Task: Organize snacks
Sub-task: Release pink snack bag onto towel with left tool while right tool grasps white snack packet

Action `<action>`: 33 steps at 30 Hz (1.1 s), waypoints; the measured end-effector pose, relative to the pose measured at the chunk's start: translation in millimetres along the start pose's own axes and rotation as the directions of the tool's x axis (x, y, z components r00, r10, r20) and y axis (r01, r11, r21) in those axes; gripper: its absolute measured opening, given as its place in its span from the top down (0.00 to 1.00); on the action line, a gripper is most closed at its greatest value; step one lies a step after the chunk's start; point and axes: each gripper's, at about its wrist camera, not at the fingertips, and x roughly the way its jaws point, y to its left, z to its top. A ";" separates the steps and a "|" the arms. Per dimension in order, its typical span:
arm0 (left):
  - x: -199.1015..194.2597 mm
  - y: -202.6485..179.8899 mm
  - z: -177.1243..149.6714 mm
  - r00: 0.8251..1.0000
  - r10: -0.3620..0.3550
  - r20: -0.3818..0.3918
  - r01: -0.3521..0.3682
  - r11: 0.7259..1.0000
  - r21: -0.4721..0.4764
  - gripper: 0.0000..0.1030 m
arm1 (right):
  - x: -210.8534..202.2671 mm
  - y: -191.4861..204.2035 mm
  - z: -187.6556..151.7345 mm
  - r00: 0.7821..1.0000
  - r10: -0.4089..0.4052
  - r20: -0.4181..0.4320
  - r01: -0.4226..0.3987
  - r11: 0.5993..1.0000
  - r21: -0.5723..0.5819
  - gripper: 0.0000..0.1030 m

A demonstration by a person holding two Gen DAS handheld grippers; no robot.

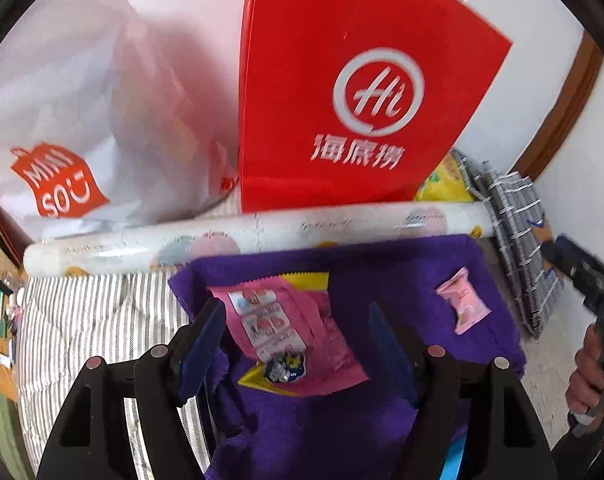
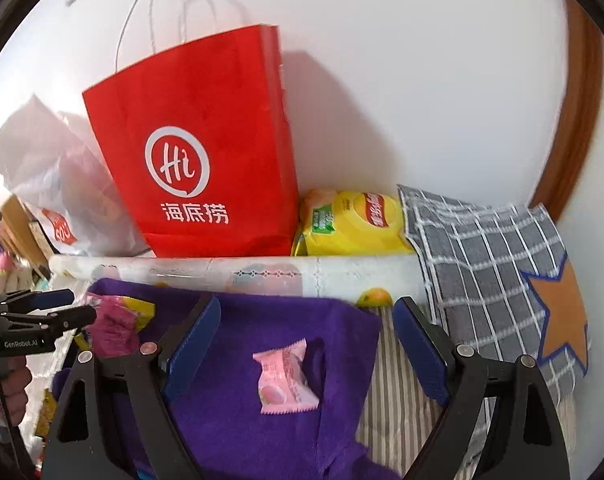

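Observation:
A pink snack packet (image 1: 290, 328) lies on a purple towel (image 1: 381, 420), on top of a yellow packet (image 1: 258, 380). My left gripper (image 1: 296, 328) hovers over it, open, one finger on each side, the pads clear of it. In the right wrist view the left gripper (image 2: 78, 306) shows at the left edge, with the pink packet (image 2: 114, 324) just past its tips. A small pink wrapped candy (image 2: 284, 380) lies alone on the towel (image 2: 230, 420). My right gripper (image 2: 307, 336) stands open above it, holding nothing. The candy (image 1: 463, 300) and the right gripper (image 1: 573, 268) also show in the left wrist view.
A red paper bag (image 2: 198, 152) and a white plastic bag (image 2: 50, 184) stand against the wall. A printed roll (image 2: 238, 272) lies in front of them. A yellow chips bag (image 2: 353, 220) and a grey checked cloth (image 2: 481, 248) lie to the right. Striped bedding (image 1: 86, 320) is underneath.

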 end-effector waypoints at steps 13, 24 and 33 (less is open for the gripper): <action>-43.0 -24.0 -2.9 0.995 -0.072 0.070 0.068 0.996 0.063 0.30 | -70.8 -19.8 -100.9 0.999 0.029 -0.041 -0.028 0.999 0.040 0.21; -82.6 -26.6 -48.9 0.997 -0.052 0.054 0.046 0.994 0.099 0.30 | -81.9 -5.9 -180.9 0.982 0.128 -0.137 -0.132 0.991 -0.026 0.21; -121.5 -11.6 -88.4 0.998 -0.009 0.060 0.004 0.997 0.078 0.30 | -60.5 3.9 -208.3 0.979 0.013 -0.205 -0.048 0.985 -0.168 0.21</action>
